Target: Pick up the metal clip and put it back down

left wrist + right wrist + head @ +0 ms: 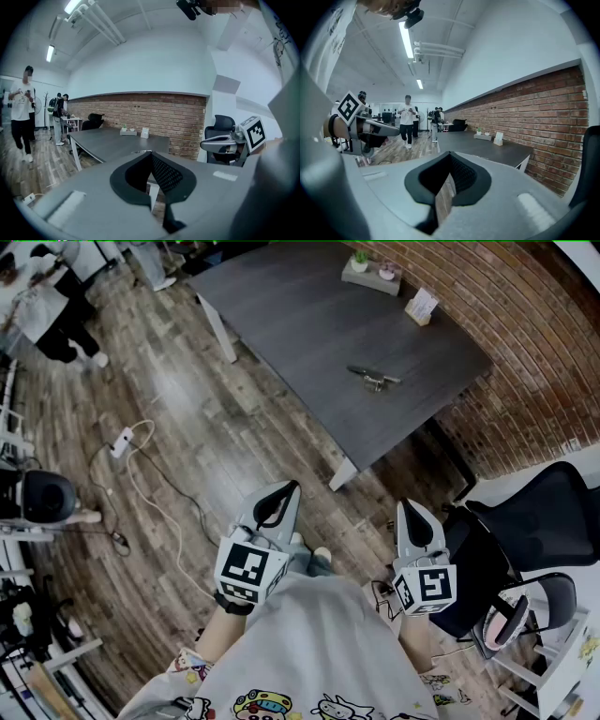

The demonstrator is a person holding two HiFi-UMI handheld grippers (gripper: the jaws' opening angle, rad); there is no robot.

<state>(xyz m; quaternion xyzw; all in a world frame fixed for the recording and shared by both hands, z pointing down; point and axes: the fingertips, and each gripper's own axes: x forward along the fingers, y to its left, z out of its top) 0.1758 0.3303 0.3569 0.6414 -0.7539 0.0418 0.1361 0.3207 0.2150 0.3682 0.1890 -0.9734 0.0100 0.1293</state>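
Note:
The metal clip (373, 379) lies on the dark grey table (309, 334), near its right front part, and shows as a thin silver shape (140, 152) just above the jaw tips in the left gripper view. Both grippers are held low near the person's body, well short of the table. My left gripper (292, 486) is shut with nothing in it. My right gripper (404, 505) is shut and empty too. In the left gripper view the jaws meet at a point (151, 153); in the right gripper view they meet likewise (450, 153).
A small planter tray (371, 273) and a card stand (421, 307) sit at the table's far end by the brick wall (525, 343). Black office chairs (525, 531) stand to the right. A power strip and cables (123, 441) lie on the wood floor. People (408, 121) stand farther off.

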